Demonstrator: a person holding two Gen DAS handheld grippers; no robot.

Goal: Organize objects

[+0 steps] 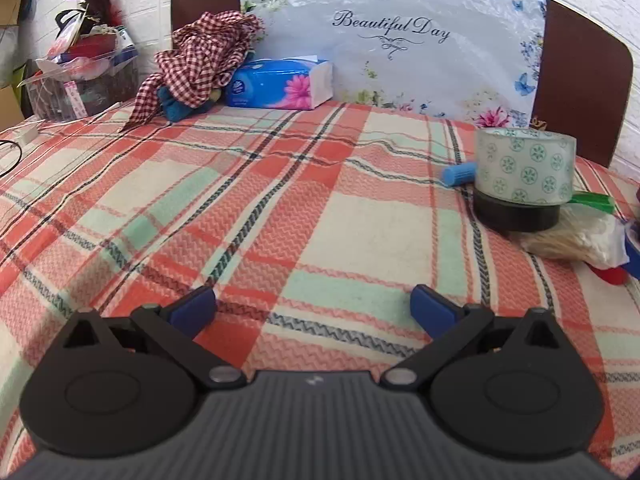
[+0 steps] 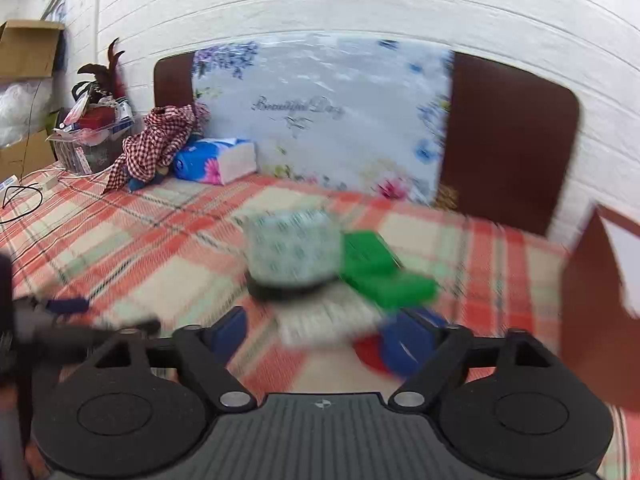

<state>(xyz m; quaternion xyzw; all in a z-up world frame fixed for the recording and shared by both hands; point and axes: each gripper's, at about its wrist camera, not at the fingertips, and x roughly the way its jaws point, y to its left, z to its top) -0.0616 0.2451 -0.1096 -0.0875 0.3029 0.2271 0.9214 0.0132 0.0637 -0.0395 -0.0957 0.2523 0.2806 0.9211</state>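
A patterned tape roll [image 1: 525,166] sits stacked on a black tape roll [image 1: 516,214] at the right of the plaid bed cover [image 1: 280,208]. A blue cylinder [image 1: 459,174], a green object [image 1: 594,200], a bag of cotton swabs [image 1: 580,242] and a red piece [image 1: 610,275] lie around them. My left gripper [image 1: 313,306] is open and empty, well left of the pile. In the blurred right wrist view, my right gripper [image 2: 326,330] is open just before the tape stack [image 2: 292,254], green objects [image 2: 380,270], swab bag [image 2: 324,322] and a blue and red object [image 2: 394,350].
A tissue pack [image 1: 280,84], a checked cloth [image 1: 200,56] and a floral pillow [image 1: 400,40] lie at the headboard. A cluttered clear bin [image 1: 80,80] stands at the far left, with a cable [image 1: 12,156]. A brown box [image 2: 600,300] stands at the right. The other gripper [image 2: 48,320] shows at left.
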